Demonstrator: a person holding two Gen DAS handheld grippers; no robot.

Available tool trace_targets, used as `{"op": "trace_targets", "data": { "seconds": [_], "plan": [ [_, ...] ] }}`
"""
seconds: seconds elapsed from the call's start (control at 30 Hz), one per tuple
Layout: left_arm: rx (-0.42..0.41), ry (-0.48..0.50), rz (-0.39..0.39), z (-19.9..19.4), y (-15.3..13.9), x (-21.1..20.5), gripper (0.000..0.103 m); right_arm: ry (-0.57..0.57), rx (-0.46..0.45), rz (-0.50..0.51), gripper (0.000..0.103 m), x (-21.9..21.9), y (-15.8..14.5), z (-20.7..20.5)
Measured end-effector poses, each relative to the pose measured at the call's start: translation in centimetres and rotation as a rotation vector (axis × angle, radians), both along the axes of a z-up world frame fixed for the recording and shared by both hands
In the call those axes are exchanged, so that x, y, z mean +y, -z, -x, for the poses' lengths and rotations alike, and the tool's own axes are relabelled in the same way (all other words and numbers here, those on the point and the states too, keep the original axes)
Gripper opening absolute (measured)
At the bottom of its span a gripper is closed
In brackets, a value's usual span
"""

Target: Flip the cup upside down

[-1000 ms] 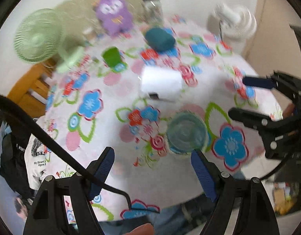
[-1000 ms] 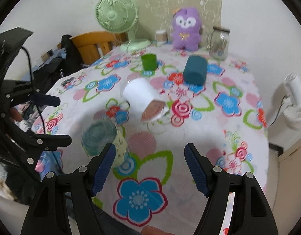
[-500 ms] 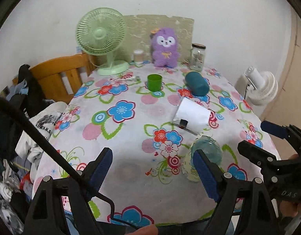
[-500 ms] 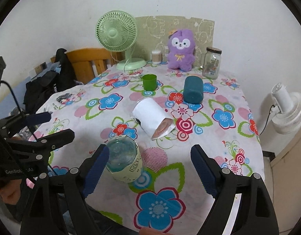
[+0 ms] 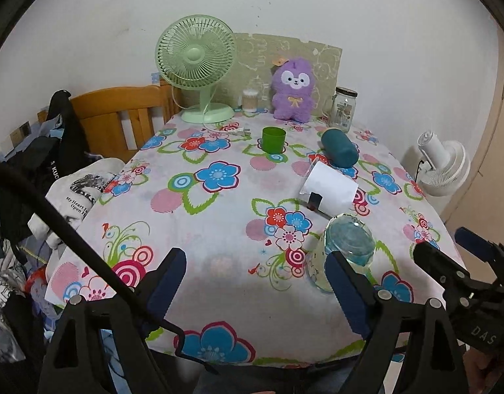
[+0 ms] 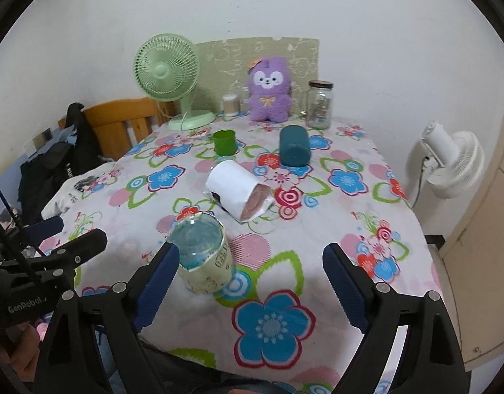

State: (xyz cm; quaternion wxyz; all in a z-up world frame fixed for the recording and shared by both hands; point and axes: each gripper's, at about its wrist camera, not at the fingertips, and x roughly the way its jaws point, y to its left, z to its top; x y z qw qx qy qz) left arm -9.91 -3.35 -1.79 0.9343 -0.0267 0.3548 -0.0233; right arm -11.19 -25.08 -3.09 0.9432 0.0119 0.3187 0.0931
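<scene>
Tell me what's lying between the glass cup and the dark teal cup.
The white cup, on its side, lies between the glass cup and the teal cup, clearest in the right wrist view.

Left gripper (image 5: 255, 282) and right gripper (image 6: 252, 279) hang side by side at the table's (image 6: 317, 229) near edge, jaws wide apart, holding nothing.

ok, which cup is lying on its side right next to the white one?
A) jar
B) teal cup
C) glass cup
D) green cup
B: the teal cup lies on its side just behind the tipped white cup; the green cup stands upright.
</scene>
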Motion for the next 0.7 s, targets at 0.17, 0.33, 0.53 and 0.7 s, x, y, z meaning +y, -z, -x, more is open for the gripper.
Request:
{"op": "trace_targets", "data": {
  "seconds": [0.17, 0.33, 0.53, 0.7],
  "plan": [
    [-0.016, 0.002, 0.000, 1.4, -0.5, 0.2, 0.089, 0.014, -0.027, -0.009, 0.091, 0.2, -0.7, 2.1],
    [-0.034, 0.007, -0.013, 2.6, -1.0, 0.2, 0.089, 0.028, -0.050, -0.022, 0.091, 0.3, -1.4, 3.6],
    [-0.041, 0.002, 0.000, 2.8, -1.2, 0.3, 0.092, 0.035, -0.069, -0.001, 0.091, 0.4, -1.8, 4.2],
    [-0.048, -0.005, 0.003, 2.8, -1.4, 0.5, 0.093, 0.034, -0.074, 0.003, 0.091, 0.5, -2.0, 4.3]
  ]
}}
